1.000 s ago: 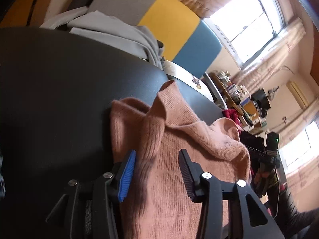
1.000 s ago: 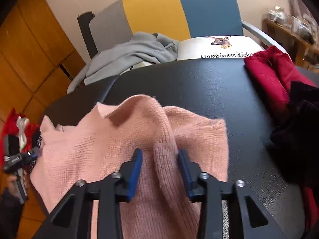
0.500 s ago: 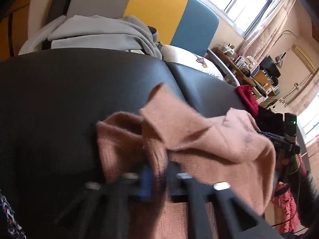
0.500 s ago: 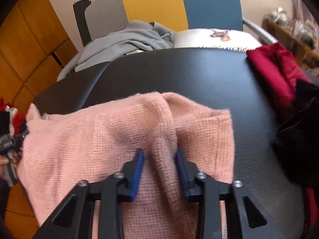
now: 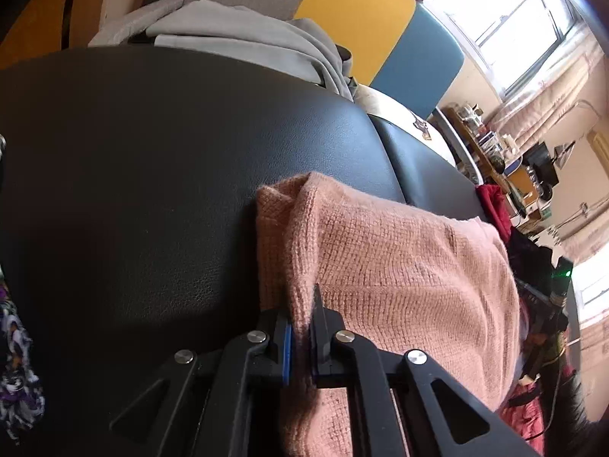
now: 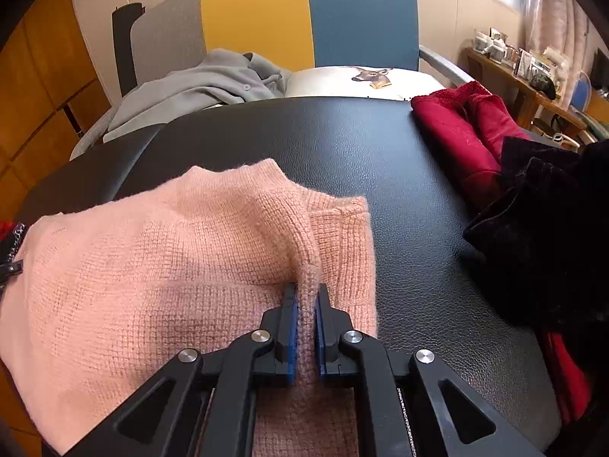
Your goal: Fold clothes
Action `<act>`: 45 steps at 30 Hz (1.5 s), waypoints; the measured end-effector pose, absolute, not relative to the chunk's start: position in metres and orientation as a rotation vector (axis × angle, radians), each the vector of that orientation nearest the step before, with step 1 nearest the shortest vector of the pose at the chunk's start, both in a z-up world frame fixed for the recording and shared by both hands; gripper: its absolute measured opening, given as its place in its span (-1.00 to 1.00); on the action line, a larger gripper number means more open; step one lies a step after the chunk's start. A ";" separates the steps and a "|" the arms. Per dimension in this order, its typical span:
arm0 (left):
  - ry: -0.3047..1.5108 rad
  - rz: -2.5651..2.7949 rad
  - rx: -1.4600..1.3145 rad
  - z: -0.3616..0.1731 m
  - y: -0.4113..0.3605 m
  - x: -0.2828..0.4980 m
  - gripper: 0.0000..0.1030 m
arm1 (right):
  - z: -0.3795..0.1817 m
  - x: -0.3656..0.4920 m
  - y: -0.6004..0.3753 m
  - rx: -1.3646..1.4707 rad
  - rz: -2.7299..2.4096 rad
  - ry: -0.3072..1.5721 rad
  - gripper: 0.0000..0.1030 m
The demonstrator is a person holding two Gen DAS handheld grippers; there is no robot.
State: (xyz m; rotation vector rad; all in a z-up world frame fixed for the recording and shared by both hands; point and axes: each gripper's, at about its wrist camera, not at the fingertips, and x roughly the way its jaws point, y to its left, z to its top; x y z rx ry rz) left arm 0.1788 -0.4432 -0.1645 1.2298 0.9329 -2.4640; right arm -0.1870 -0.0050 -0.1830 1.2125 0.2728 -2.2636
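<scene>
A pink knitted sweater [image 5: 399, 266] lies bunched on the black padded table [image 5: 171, 171]. My left gripper [image 5: 300, 327] is shut on a raised ridge of knit near the sweater's left edge. Seen from the right wrist, the same pink sweater [image 6: 152, 259] spreads leftward over the black table [image 6: 342, 141]. There my right gripper [image 6: 305, 304] is shut on a pinched fold of it near the sweater's right edge. Blue pads press the knit from both sides in each view.
A grey garment [image 6: 198, 91] drapes over a chair with grey, yellow and blue back panels [image 6: 266, 15] behind the table. A red garment [image 6: 456, 133] and a black velvet one [image 6: 540, 236] lie at the table's right. A patterned cloth [image 5: 15, 361] sits at the left edge.
Both grippers went from open around raised folds of the sweater to shut on them. The sweater's far part has been pulled flatter and closer.
</scene>
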 end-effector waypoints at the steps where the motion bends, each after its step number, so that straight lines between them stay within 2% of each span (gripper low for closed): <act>1: 0.918 -2.466 1.224 -0.161 -0.441 0.180 -0.90 | -0.183 -0.187 -0.004 1.217 -2.259 0.262 -0.83; 7: 0.952 -2.475 1.175 -0.144 -0.439 0.207 -0.90 | -0.167 -0.179 0.009 1.167 -2.285 0.217 -0.82; 9: 0.920 -2.391 1.236 -0.154 -0.440 0.207 -0.66 | -0.164 -0.174 0.017 1.163 -2.282 0.180 -0.82; 12: 0.936 -2.296 1.203 -0.161 -0.444 0.218 -0.46 | -0.160 -0.168 0.028 1.155 -2.278 0.126 -0.57; 13: 0.915 -2.268 1.144 -0.155 -0.442 0.225 -0.40 | -0.158 -0.166 0.032 1.153 -2.276 0.108 -0.57; 17: 0.881 -2.427 0.995 -0.125 -0.406 0.224 -0.39 | -0.141 -0.141 0.045 1.082 -2.177 0.000 -0.54; 19: 0.836 -2.565 0.997 -0.115 -0.376 0.206 -0.39 | -0.134 -0.123 0.039 1.047 -2.139 0.053 -0.18; 20: 0.800 -2.628 1.004 -0.112 -0.361 0.196 -0.39 | -0.132 -0.114 0.035 1.032 -2.117 0.078 -0.08; 23: 0.761 -2.801 1.111 -0.119 -0.313 0.160 -0.39 | -0.137 -0.093 0.019 1.026 -2.028 0.156 -0.04; 26: 0.671 -2.829 1.295 -0.137 -0.280 0.141 -0.39 | -0.160 -0.076 0.006 1.118 -1.999 0.325 -0.04; 27: 0.658 -2.815 1.348 -0.147 -0.276 0.147 -0.45 | -0.172 -0.068 0.010 1.163 -1.988 0.351 -0.03; 28: 0.645 -2.800 1.402 -0.157 -0.273 0.152 -0.53 | -0.180 -0.059 0.020 1.176 -1.982 0.341 -0.02; 29: 0.632 -2.784 1.455 -0.166 -0.270 0.158 -0.71 | -0.186 -0.050 0.029 1.180 -1.978 0.332 -0.02; 32: 0.801 -2.760 1.413 -0.180 -0.281 0.189 -0.93 | -0.188 -0.027 0.064 1.125 -1.985 0.268 -0.01; 35: 0.772 -2.819 1.407 -0.165 -0.268 0.180 -0.95 | -0.192 -0.022 0.093 1.113 -1.955 0.083 -0.01; 37: 0.752 -2.858 1.402 -0.155 -0.260 0.175 -0.79 | -0.193 -0.025 0.103 1.119 -1.918 -0.037 -0.01; 38: 0.742 -2.878 1.399 -0.150 -0.255 0.172 -0.65 | -0.192 -0.028 0.107 1.132 -1.899 -0.088 0.00; 44: 0.654 -2.998 1.393 -0.124 -0.226 0.142 -0.61 | -0.155 -0.048 0.124 1.092 -1.893 -0.235 0.54; 45: 0.631 -3.019 1.395 -0.120 -0.221 0.132 -0.60 | -0.146 -0.053 0.129 1.059 -1.912 -0.247 0.74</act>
